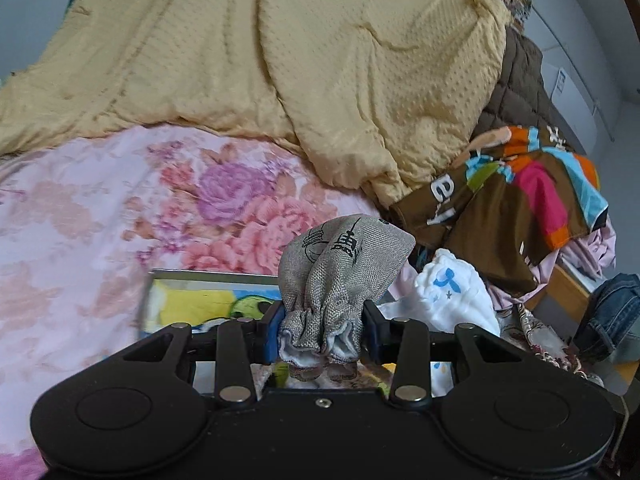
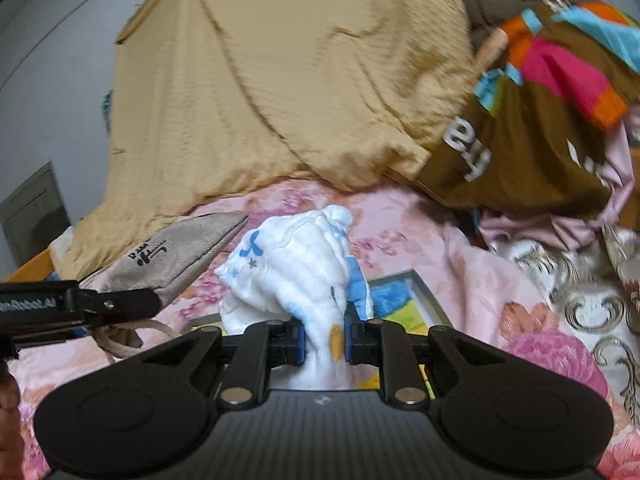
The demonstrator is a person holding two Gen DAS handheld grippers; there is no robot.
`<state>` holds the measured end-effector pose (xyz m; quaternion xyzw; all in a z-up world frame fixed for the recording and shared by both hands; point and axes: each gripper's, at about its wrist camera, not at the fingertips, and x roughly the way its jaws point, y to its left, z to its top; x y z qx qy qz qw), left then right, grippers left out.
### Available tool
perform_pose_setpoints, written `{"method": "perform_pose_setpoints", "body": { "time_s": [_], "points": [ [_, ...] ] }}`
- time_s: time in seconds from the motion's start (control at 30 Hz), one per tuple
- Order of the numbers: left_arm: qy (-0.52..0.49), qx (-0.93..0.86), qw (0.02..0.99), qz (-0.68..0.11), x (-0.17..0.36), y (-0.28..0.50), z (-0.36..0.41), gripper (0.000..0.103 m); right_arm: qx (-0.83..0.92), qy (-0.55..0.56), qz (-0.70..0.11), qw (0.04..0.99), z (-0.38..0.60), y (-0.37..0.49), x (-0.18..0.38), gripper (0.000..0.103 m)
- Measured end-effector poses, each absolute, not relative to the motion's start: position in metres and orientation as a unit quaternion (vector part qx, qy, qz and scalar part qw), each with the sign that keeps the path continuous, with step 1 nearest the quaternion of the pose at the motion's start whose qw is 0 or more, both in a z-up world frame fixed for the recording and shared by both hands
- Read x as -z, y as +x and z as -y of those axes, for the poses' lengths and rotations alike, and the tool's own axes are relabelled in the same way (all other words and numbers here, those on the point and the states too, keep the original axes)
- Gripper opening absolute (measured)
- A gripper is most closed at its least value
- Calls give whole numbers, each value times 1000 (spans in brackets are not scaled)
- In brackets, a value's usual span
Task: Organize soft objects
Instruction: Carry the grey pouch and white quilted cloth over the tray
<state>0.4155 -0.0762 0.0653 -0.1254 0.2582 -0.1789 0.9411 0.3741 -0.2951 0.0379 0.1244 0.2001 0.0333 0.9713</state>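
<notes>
Left claw is clamped on the gathered neck of a grey linen drawstring pouch, and the pouch body stands up out of the claw toward twelve o'clock, black printed marks facing the camera. Its cord ends dangle below the blue pads. In the right wrist view the same pouch pokes in at nine o'clock, its pointed corner just beside the white cloth.

Right claw is closed tight on a bunched white cloth with blue prints; the bundle rises from between the fingers toward twelve o'clock. In the left view that cloth sits at three o'clock of the pouch, close by.

Both bundles hang above a pink floral bedsheet. A colourful framed picture lies flat on the bed directly under the claws. A yellow quilt fills the far side at twelve, and a brown multicoloured garment is heaped at two o'clock. Blue denim peeks in at the right edge.
</notes>
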Motion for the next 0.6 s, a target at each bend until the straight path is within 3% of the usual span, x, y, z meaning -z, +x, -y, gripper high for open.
{"method": "perform_pose_setpoints", "body": {
  "time_s": [0.6],
  "points": [
    [-120, 162, 922, -331, -4, 454, 117, 42, 3, 155, -270, 950, 322, 400, -2, 21]
  ]
}}
